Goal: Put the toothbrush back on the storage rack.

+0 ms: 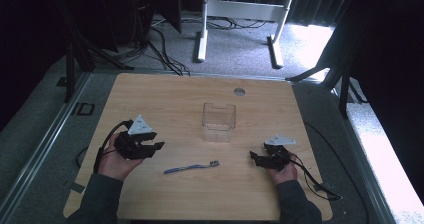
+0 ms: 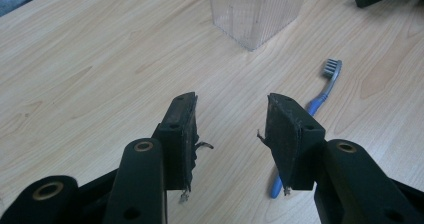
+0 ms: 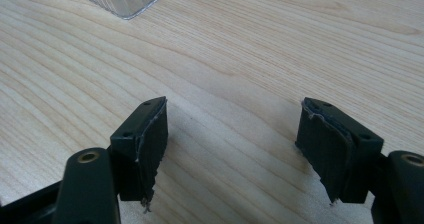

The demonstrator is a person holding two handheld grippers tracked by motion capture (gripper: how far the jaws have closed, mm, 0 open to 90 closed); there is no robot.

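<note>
Your left gripper [image 1: 159, 145], jaws apart and empty, sits nearest the toothbrush [image 1: 191, 167], which lies lengthwise across lower centre of the worktop [image 1: 165, 99], bristles toward your empty, spread right gripper [image 1: 253, 155].

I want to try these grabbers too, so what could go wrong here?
The toothbrush lies flat and thin on the table, so the open left hand-held gripper might pinch badly and let it slip or flick away. The clear container looks light and stands upright, so a bump could tip it. The right hand-held gripper, also open, has frayed pads that may grip poorly.
</note>
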